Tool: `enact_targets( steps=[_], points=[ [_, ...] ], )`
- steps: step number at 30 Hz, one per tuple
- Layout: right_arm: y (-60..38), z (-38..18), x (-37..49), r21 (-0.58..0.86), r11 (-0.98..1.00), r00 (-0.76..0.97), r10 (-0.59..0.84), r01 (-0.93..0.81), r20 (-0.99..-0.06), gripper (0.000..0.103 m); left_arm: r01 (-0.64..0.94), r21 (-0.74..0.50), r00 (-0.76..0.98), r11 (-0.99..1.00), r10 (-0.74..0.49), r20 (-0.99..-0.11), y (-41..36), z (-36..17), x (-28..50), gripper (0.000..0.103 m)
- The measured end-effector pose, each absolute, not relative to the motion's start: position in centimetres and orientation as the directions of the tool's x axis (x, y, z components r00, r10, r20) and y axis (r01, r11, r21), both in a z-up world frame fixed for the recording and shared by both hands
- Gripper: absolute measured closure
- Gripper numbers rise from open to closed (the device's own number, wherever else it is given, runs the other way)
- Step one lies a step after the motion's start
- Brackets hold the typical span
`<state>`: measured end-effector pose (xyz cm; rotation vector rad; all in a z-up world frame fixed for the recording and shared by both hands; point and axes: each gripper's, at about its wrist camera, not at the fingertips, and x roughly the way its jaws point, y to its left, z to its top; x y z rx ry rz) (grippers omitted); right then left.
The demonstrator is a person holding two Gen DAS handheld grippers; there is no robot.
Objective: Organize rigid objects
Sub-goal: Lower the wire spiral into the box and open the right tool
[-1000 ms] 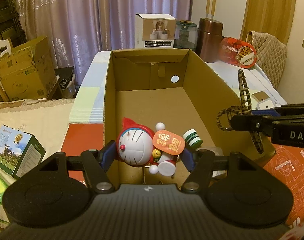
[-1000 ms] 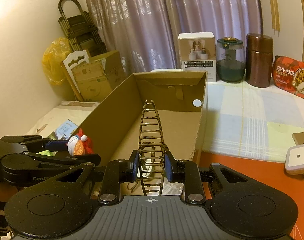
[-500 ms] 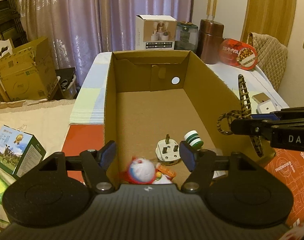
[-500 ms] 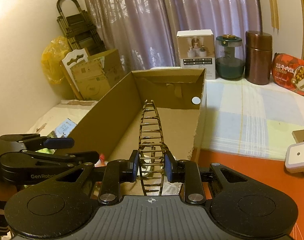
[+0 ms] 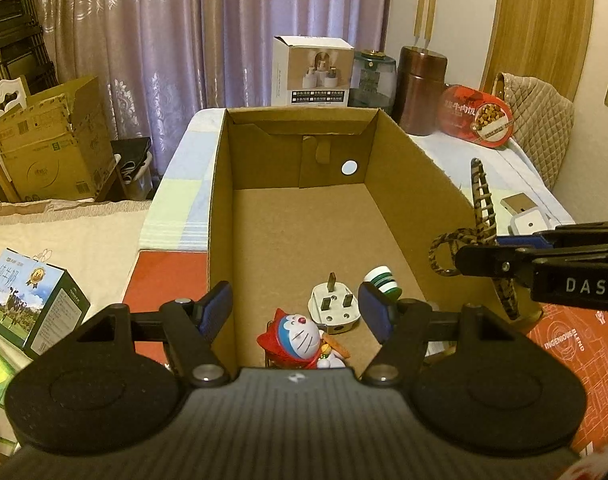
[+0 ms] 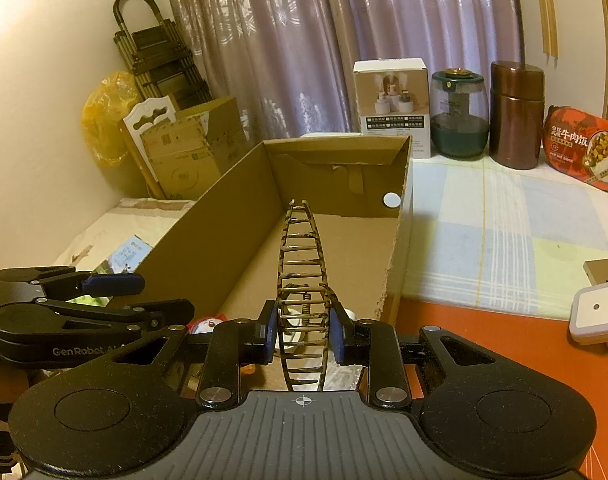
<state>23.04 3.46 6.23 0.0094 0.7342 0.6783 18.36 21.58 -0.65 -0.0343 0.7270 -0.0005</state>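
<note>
An open cardboard box [image 5: 219, 216] stands before me. My left gripper [image 5: 295, 307] is open and empty above the box's near end. Below it on the box floor lie a Doraemon figure [image 5: 299, 338], a white plug [image 5: 335, 307] and a small green-and-white striped bottle [image 5: 383, 279]. My right gripper [image 6: 301, 330] is shut on a brown leopard-pattern hair claw clip [image 6: 304, 272], held over the box's near end. In the left wrist view the clip [image 5: 482, 204] and right gripper sit at the box's right wall.
Behind the box stand a white product carton [image 5: 314, 72], a glass jar [image 5: 374, 80], a copper canister [image 5: 422, 90] and a red food tin [image 5: 478, 114]. A small white case [image 6: 596, 312] lies right. A milk carton box [image 5: 31, 300] sits left.
My left gripper opened and dropped the Doraemon figure, which now lies on the box floor beside the plug. The right gripper still holds the clip in about the same place.
</note>
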Motion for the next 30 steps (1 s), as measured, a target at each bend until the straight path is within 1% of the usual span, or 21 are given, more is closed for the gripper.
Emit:
enact_targets(
  steps=[6, 20, 25, 30],
  points=[
    [3.2, 6.1, 23.1, 0.242, 0.793, 0.545, 0.571, -0.559, -0.615, 0.08, -0.023, -0.066, 0.763, 0.998, -0.025, -0.646, 22.3, 0.2, 18.3, 0.038],
    [3.1, 6.3, 23.1, 0.251, 0.784, 0.54, 0.585, -0.568, -0.606, 0.08, -0.028, -0.069, 0.771, 0.997, -0.023, -0.636, 22.7, 0.9, 18.4, 0.038],
    [3.2, 6.7, 22.7, 0.241, 0.781, 0.561, 0.593, -0.577, -0.578, 0.08, -0.024, -0.067, 0.771, 0.997, -0.025, -0.637, 22.3, 0.9, 18.3, 0.038],
    [3.0, 6.8, 22.9, 0.246, 0.788, 0.569, 0.587, -0.564, -0.577, 0.079, -0.023, -0.068, 0.77, 0.997, -0.026, -0.637, 22.2, 0.8, 18.2, 0.038]
  ],
)
